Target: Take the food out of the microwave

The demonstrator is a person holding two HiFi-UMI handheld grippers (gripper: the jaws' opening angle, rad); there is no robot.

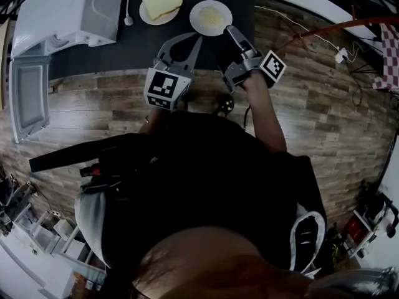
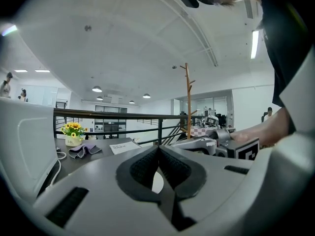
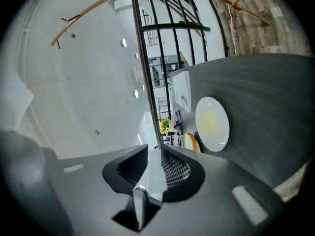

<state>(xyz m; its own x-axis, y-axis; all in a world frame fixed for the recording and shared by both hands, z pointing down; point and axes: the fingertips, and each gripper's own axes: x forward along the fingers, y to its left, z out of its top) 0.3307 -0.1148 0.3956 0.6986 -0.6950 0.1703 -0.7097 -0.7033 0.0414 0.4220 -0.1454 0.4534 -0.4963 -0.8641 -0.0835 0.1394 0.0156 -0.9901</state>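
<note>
The white microwave (image 1: 65, 11) stands at the table's left end with its door (image 1: 28, 95) swung open. On the dark table (image 1: 112, 52) lie a plate of bread (image 1: 161, 5) and a white plate of pale yellow food (image 1: 211, 17). My left gripper (image 1: 197, 39) hovers below both plates, its jaws meeting at the tips with nothing held (image 2: 158, 149). My right gripper (image 1: 230, 31) hangs just right of the yellow-food plate, tilted on its side. Its view shows that plate (image 3: 212, 123) and the bread (image 3: 191, 141) ahead. A narrow gap shows between its empty jaws (image 3: 154, 151).
A white cable and plug (image 1: 128, 18) lie beside the microwave. A printed sheet (image 2: 123, 146), a purple cloth (image 2: 83, 149) and a pot of yellow flowers (image 2: 73, 130) sit at the table's far side, against a black railing (image 2: 123, 114). A wooden coat stand (image 2: 187, 102) stands beyond.
</note>
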